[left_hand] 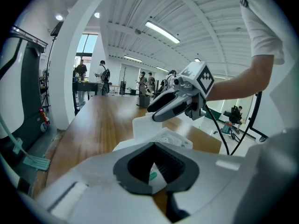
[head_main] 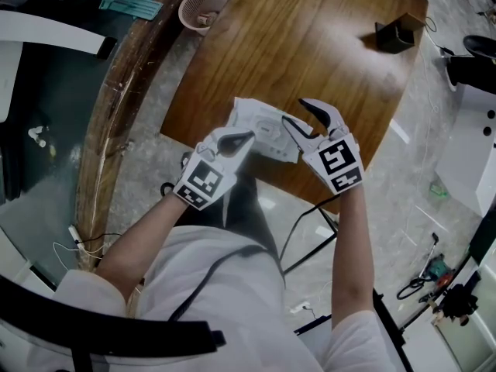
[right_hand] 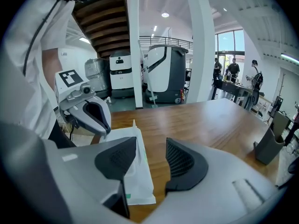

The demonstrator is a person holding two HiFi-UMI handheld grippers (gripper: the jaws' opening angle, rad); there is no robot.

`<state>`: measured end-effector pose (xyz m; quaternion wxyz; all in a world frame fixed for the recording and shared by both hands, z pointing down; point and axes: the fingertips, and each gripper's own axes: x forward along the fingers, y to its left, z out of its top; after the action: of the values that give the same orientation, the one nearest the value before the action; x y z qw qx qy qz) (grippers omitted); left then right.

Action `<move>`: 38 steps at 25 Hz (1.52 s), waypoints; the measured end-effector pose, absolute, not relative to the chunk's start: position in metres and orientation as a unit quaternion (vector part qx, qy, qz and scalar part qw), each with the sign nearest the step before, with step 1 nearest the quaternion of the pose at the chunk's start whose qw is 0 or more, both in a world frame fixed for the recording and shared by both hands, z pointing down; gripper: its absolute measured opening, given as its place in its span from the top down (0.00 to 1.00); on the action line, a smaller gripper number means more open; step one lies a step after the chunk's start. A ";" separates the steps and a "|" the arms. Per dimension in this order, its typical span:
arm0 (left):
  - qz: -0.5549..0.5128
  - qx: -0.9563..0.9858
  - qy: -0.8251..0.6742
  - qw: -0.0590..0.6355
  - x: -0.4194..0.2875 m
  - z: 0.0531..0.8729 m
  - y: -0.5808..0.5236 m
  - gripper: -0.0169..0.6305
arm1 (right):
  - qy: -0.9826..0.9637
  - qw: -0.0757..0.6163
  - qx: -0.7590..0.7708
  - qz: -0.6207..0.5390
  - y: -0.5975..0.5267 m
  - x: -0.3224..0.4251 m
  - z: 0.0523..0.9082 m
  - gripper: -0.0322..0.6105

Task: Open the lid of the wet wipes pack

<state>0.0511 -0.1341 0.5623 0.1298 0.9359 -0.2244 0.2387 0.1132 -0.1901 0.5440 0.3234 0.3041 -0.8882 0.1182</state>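
One wet wipes pack [head_main: 260,127] at the surface [head_main: 310,37] edge: left hand-held gripper [head_main: 242,139] clamps it, right hand-held gripper [head_main: 304,118] stands open.

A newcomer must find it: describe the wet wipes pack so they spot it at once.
Find the brown wooden table, then its near edge in front of the person. There the wet wipes pack sits between the left tool, gripping its end, and the open right tool. It is flat and white, unlike the small black box at the far corner.

Wooden table [head_main: 325,45], speckled grey floor [head_main: 418,223], white pillars [right_hand: 203,45], ceiling strip lights [left_hand: 161,31]
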 end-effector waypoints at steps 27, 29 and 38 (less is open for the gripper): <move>0.245 0.934 -0.227 0.129 0.045 0.563 -0.141 0.97 | -0.872 0.316 0.328 0.177 -0.215 0.131 0.586 0.67; 0.245 0.934 -0.226 0.128 0.045 0.562 -0.141 0.97 | -0.871 0.313 0.331 0.183 -0.216 0.131 0.588 0.67; 0.241 0.937 -0.224 0.120 0.046 0.553 -0.137 0.97 | -0.866 0.303 0.351 0.189 -0.215 0.136 0.585 0.67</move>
<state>0.0462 -0.1368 0.5533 0.1204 0.9367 -0.2238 0.2408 0.1358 -0.2147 0.5853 0.3031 0.3507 -0.8656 0.1893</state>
